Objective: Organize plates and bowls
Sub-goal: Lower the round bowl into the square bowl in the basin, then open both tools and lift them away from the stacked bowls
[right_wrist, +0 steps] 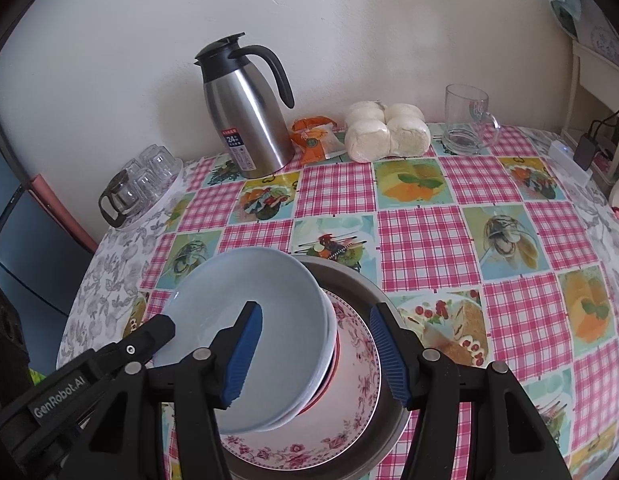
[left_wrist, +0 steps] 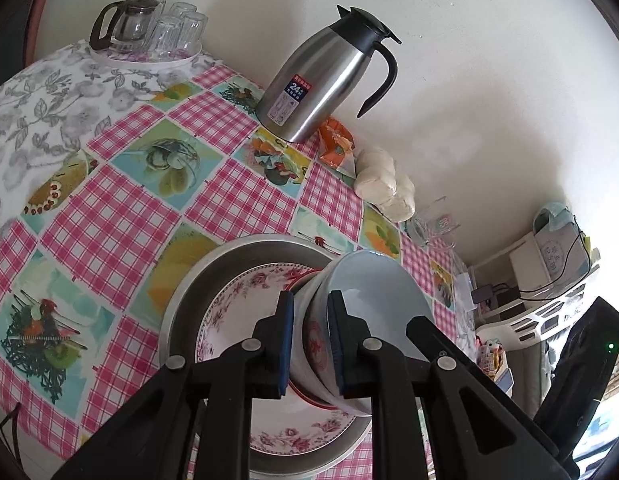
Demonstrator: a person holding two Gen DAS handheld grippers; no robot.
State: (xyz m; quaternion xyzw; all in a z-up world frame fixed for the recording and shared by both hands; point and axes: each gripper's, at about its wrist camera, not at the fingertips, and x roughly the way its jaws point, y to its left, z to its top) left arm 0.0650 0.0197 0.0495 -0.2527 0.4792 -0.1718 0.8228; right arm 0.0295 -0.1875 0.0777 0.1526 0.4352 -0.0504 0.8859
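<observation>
1. Left wrist view: the left gripper [left_wrist: 311,340] is clamped on the wall of a pale blue bowl [left_wrist: 373,304]. One blue pad presses the outside, which bears a red mark, and the other presses the inside.
2. The bowl is tipped on its side, its mouth facing right, and sits over a floral plate [left_wrist: 237,312] (pink roses round the rim) that lies inside a shallow metal pan [left_wrist: 189,300].
3. The pan rests on a pink checked tablecloth [left_wrist: 121,232]. Farther back stand a steel thermos jug [left_wrist: 321,80], an orange packet [left_wrist: 337,144] and a bag of white buns [left_wrist: 385,188]. A tray with a glass teapot [left_wrist: 125,24] and upturned glasses [left_wrist: 177,32] is at the far corner.
4. Right wrist view: the right gripper [right_wrist: 317,352] has its jaws apart and nothing pinched. Its left pad hangs in front of the bowl's [right_wrist: 249,320] hollow; its right pad stands beyond the rim over the plate [right_wrist: 349,360] and the pan [right_wrist: 385,432].
5. The left gripper's finger [right_wrist: 149,336] reaches in from the left onto the bowl's edge.
6. Behind are the jug [right_wrist: 245,120], the packet [right_wrist: 313,136], the buns [right_wrist: 385,128] and a clear glass mug [right_wrist: 467,120].
</observation>
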